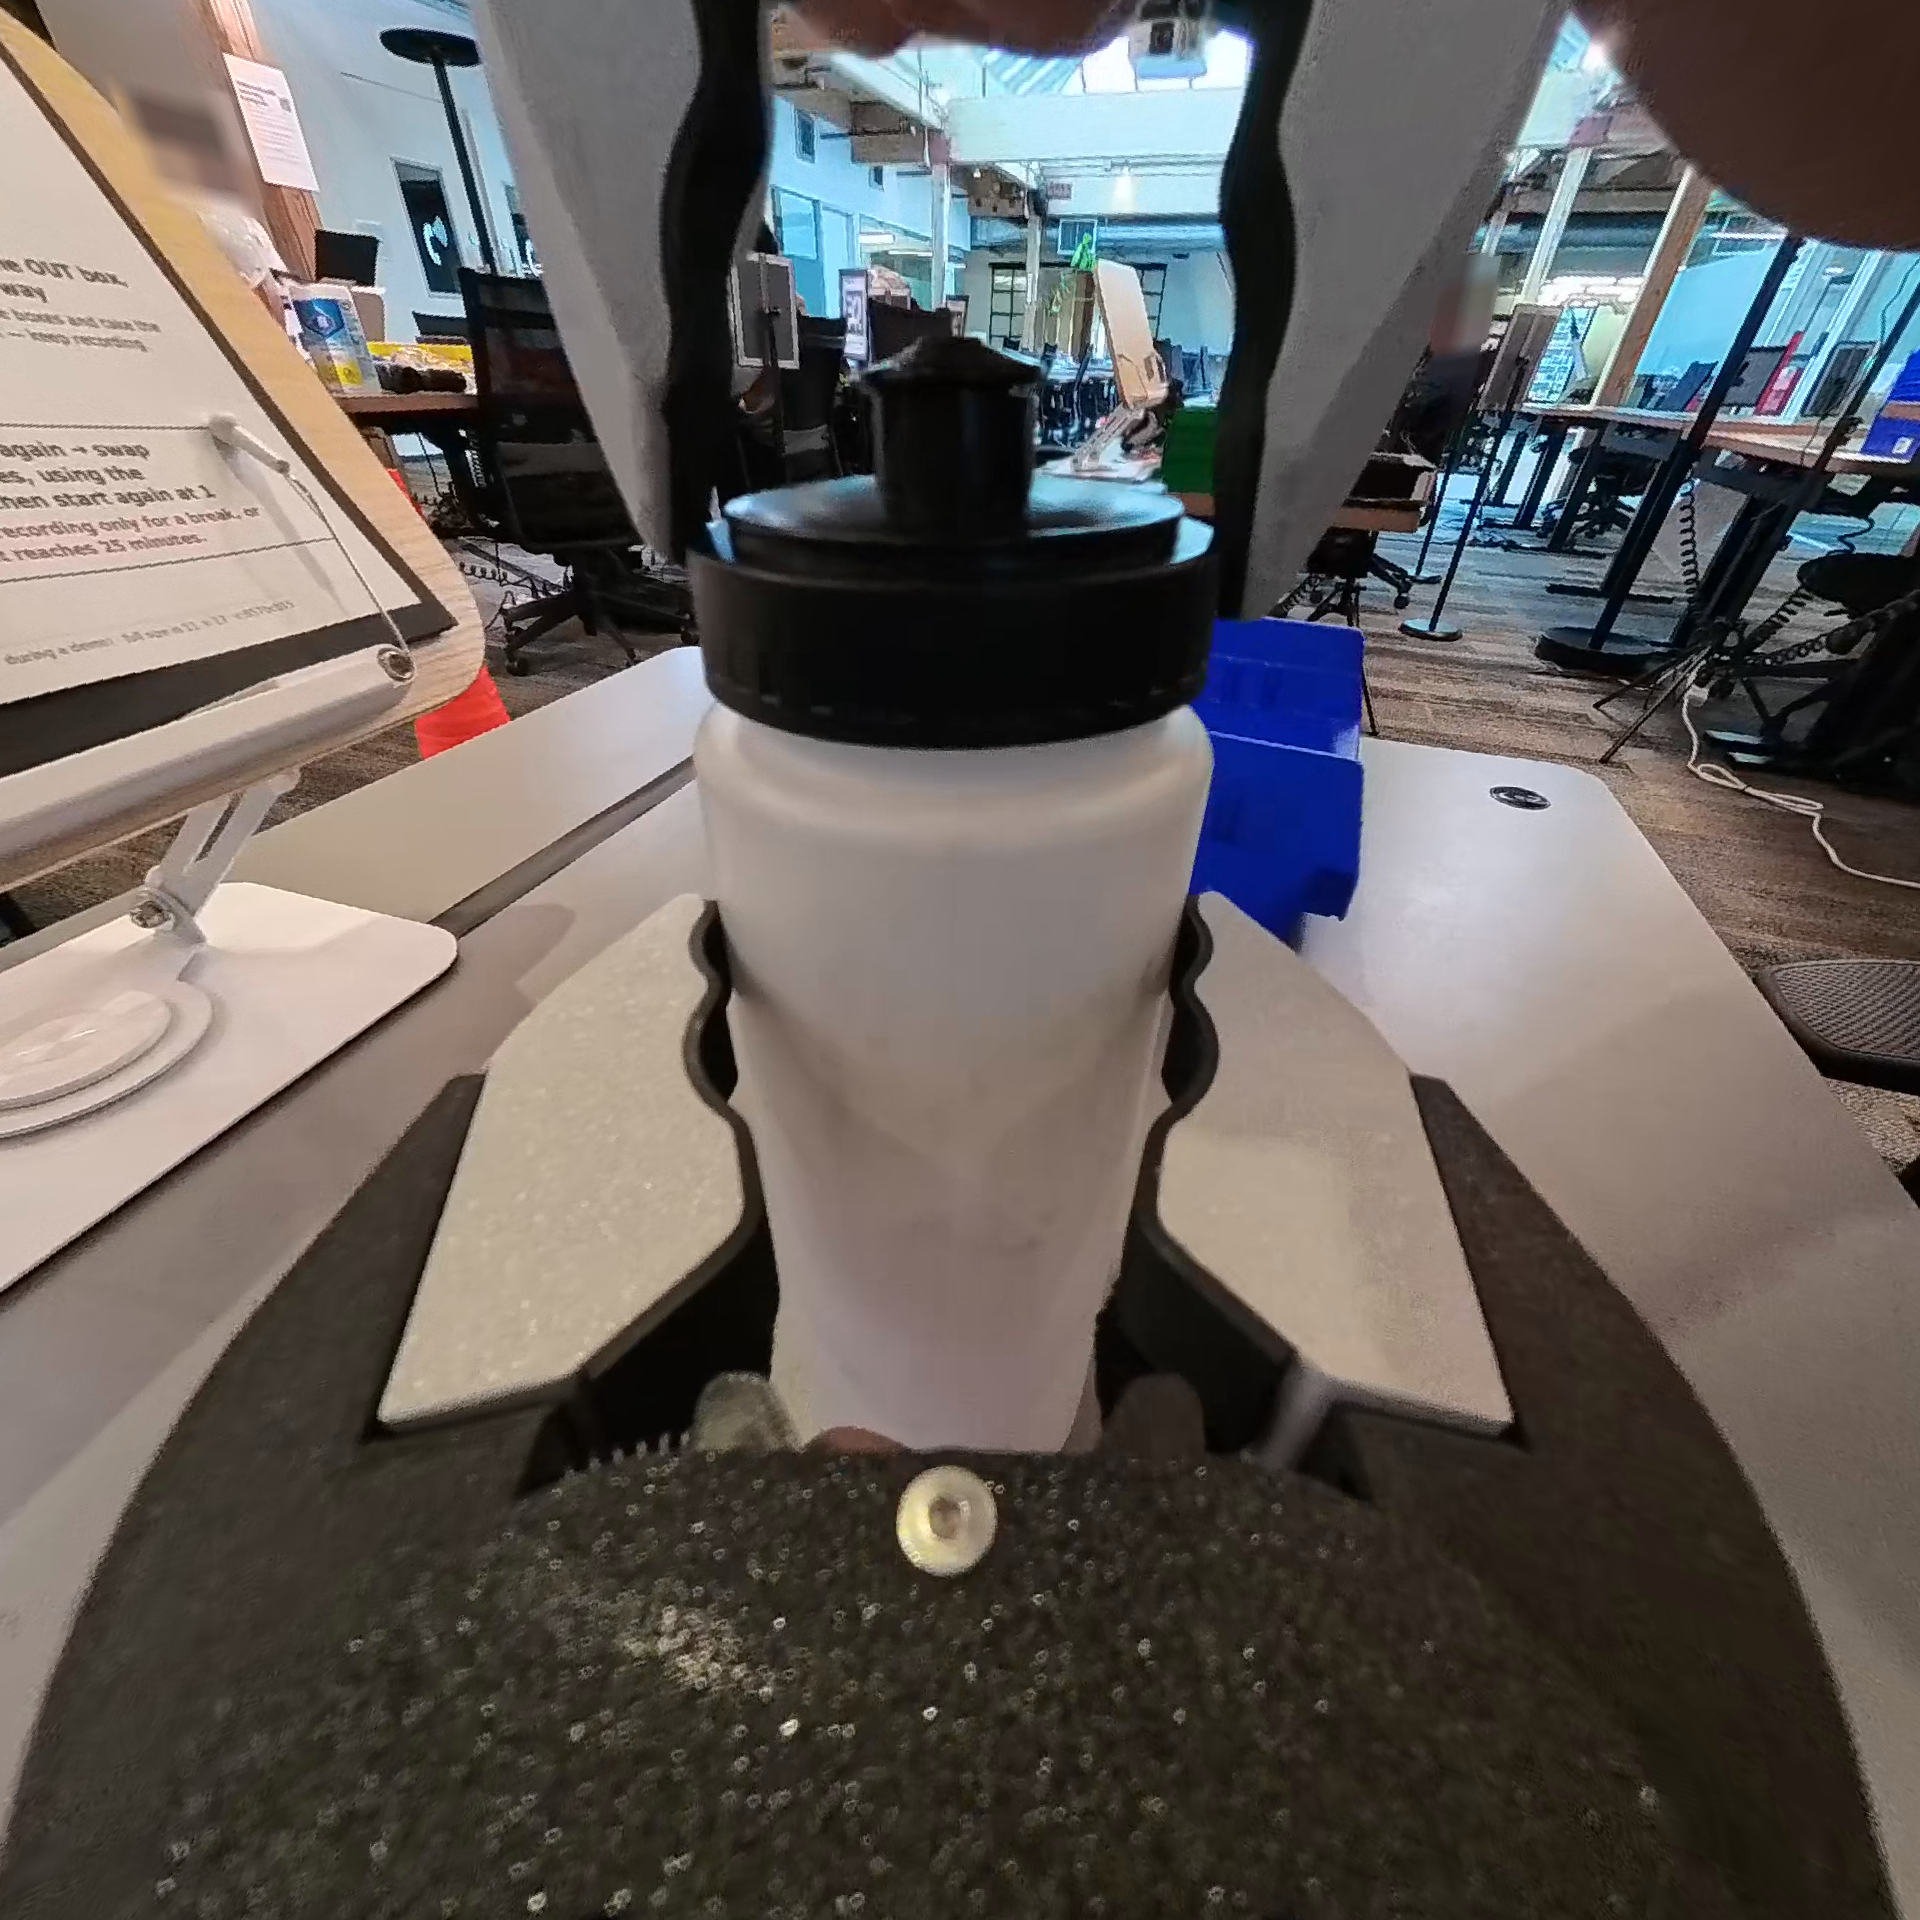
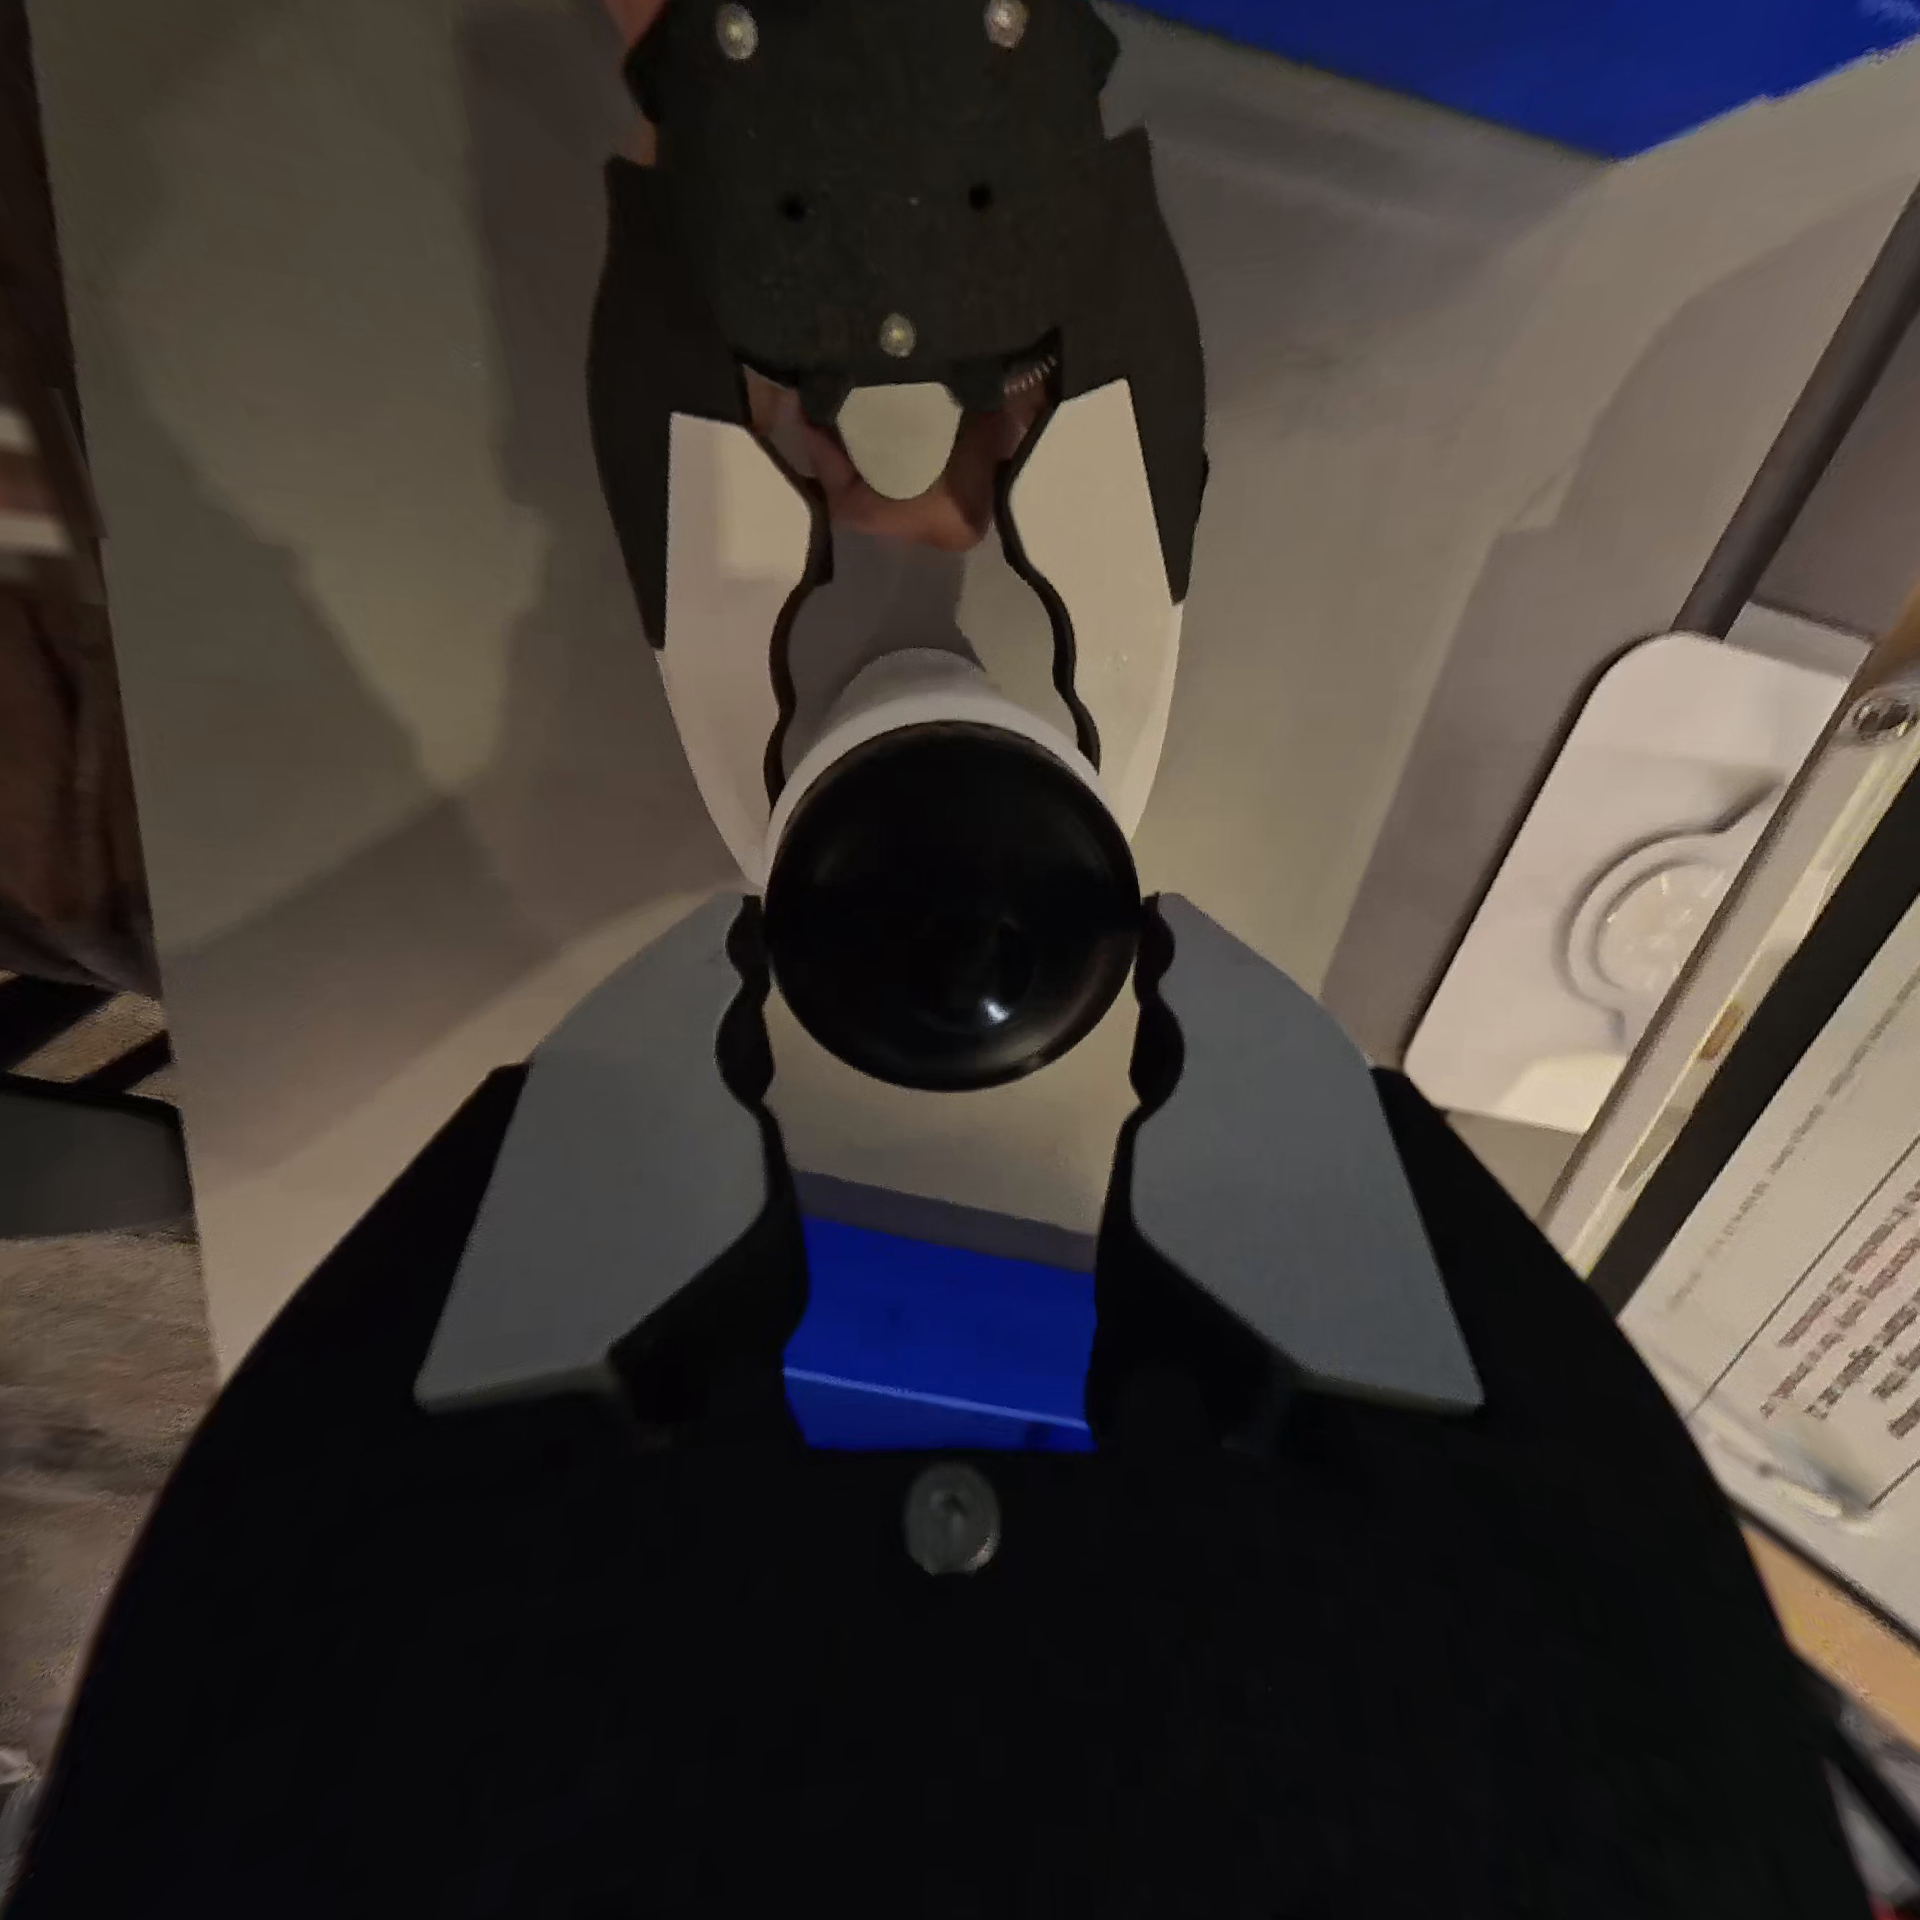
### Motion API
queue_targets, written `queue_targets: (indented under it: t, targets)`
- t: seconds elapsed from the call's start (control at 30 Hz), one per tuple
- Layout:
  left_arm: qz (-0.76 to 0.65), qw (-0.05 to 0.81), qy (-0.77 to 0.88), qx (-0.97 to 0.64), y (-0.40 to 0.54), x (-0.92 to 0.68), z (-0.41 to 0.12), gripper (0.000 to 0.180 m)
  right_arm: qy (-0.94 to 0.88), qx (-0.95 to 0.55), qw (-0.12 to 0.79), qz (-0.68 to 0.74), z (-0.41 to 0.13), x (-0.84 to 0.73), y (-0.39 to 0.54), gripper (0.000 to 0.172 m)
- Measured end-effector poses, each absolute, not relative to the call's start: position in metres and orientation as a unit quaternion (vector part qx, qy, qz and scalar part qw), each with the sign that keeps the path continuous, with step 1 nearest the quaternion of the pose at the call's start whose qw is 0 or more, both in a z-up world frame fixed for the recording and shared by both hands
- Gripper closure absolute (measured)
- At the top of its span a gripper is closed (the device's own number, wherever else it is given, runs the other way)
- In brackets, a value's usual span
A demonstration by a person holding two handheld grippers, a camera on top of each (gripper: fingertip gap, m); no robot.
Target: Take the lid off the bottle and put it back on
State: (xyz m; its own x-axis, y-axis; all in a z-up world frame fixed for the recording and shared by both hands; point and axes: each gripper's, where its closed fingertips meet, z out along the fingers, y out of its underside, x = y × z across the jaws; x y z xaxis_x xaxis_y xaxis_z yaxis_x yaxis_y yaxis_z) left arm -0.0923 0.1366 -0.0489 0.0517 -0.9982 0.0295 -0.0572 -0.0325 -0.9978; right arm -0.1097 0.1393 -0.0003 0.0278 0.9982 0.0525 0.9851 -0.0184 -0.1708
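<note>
The left gripper (image 1: 951,997) has its jaws clamped on the white bottle (image 1: 951,935), the wavy black pads (image 1: 707,997) pressed against the body on both sides, below the shoulder. The bottle stands upright in that grip, and the right wrist view, looking down from above, shows the same hold from the far side, with the left gripper (image 2: 930,717) closed around the white body. The black lid (image 1: 951,634) sits on the neck of the bottle, its spout pointing up. The right gripper (image 2: 940,987) comes down over the top with its jaws set around the lid (image 2: 951,904); its fingertips (image 2: 743,987) sit at the rim on either side, right at the edge of the lid, and in the left wrist view its black fingers (image 1: 696,364) reach down to the lid's upper edge on both sides. Whether those pads truly press on the lid or stand just off it, I cannot tell. Behind the bottle lies a blue bin (image 1: 1283,769) on the grey table (image 1: 1558,987). To the left a white stand (image 1: 208,966) carries a sheet of paper on a wooden board (image 1: 187,436).
</note>
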Motion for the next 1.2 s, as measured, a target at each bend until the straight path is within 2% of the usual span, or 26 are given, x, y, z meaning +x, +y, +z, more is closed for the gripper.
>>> queue_targets:
  t: [0.27,0.43,0.57,0.6,0.7,0.8,0.9,1.03,1.1,1.2]
  targets:
    - [-0.473,0.493,0.504,-0.528,0.132,-0.092,-0.049,0.100,-0.526,-0.849,0.027,-0.048,-0.001,-0.107,0.133,0.105]
    - [-0.477,0.492,0.495,-0.534,0.135,-0.092,-0.049,0.100,-0.400,-0.915,0.029,-0.027,-0.001,-0.106,0.137,0.104]
    - [-0.474,0.491,0.501,-0.532,0.134,-0.092,-0.049,0.100,-0.482,-0.875,0.034,-0.034,-0.002,-0.106,0.136,0.101]
    - [-0.474,0.491,0.501,-0.532,0.134,-0.092,-0.050,0.100,-0.518,-0.853,0.044,-0.044,-0.001,-0.104,0.137,0.088]
    - [-0.475,0.490,0.501,-0.532,0.134,-0.092,-0.050,0.100,-0.638,-0.763,0.080,-0.063,0.001,-0.096,0.133,0.081]
    - [-0.475,0.490,0.501,-0.532,0.134,-0.092,-0.050,0.100,-0.693,-0.711,0.114,-0.047,0.006,-0.095,0.133,0.094]
    - [-0.476,0.489,0.501,-0.532,0.134,-0.092,-0.050,0.100,-0.713,-0.689,0.129,0.014,0.010,-0.104,0.129,0.095]
    - [-0.476,0.489,0.500,-0.532,0.134,-0.092,-0.050,0.100,-0.710,-0.697,0.099,0.015,-0.001,-0.100,0.138,0.092]
    - [-0.477,0.490,0.500,-0.532,0.134,-0.092,-0.050,0.100,-0.710,-0.698,0.090,0.026,-0.004,-0.103,0.137,0.103]
    - [-0.477,0.488,0.499,-0.534,0.135,-0.092,-0.050,0.100,-0.694,-0.716,0.073,0.024,-0.003,-0.103,0.137,0.103]
